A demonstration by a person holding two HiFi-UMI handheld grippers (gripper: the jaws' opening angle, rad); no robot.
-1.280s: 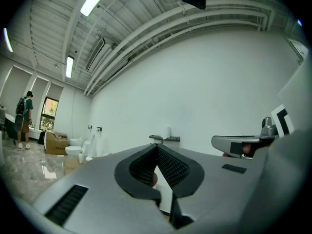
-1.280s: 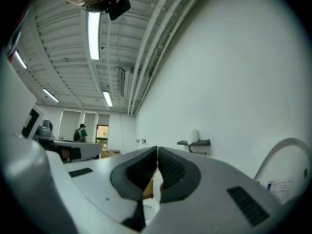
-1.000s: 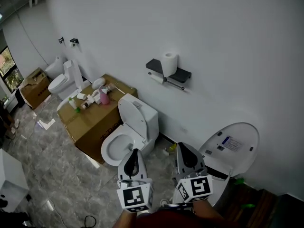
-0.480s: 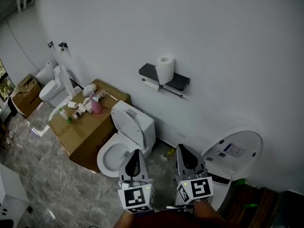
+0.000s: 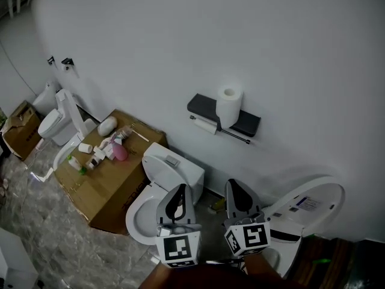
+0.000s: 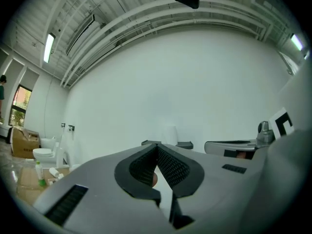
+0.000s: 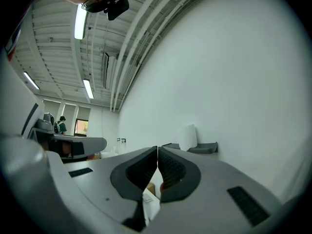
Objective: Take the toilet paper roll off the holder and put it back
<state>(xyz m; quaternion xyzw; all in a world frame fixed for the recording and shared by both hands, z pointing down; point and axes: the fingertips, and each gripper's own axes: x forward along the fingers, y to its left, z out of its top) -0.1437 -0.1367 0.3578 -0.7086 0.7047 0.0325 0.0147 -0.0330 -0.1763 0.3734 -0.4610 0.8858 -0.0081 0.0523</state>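
Stepping closer brings the roll [image 5: 228,104] on its holder [image 5: 201,106] nearer, yet the left hand-held gripper [image 5: 179,191] and right hand-held gripper [image 5: 234,188] stay shut, empty and well short of it, so the approach is likely unfinished.

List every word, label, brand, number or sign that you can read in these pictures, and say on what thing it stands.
No text can be read in any view.
On the sticker of the raised toilet lid: print too small to read.
On the bottles on the cardboard box: labels too small to read.
On the left gripper and right gripper: square black-and-white markers, no letters or numbers.
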